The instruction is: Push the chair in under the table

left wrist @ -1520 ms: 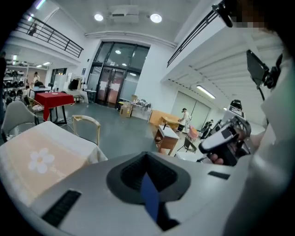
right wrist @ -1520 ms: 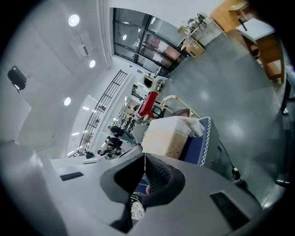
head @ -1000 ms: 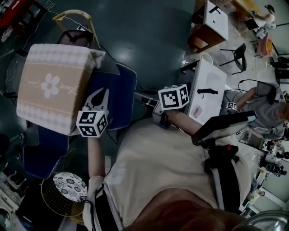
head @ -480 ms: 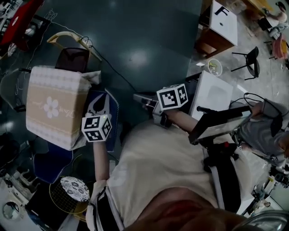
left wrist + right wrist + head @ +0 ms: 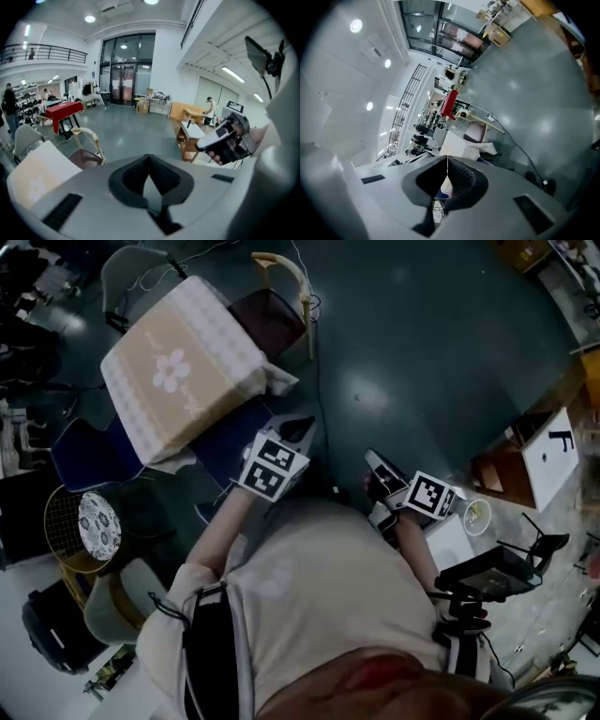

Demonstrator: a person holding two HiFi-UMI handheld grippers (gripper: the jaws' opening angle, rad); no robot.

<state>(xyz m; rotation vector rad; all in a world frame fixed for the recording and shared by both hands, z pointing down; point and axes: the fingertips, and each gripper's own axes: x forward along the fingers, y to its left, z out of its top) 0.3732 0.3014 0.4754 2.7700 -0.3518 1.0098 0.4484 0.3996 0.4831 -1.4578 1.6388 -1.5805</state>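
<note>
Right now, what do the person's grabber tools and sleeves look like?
Both the left gripper and the right gripper carry a white cube with black square markers. Up close, their bodies are pale grey with dark, ridged jaw pads. The person wears a cream short-sleeved shirt.

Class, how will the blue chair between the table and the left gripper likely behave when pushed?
The blue chair probably slides readily: the floor looks smooth and glossy. The tablecloth hanging beside it looks floppy and may bunch against the seat.

Person (image 5: 319, 606) turned, table (image 5: 183, 367) now upper left
</note>
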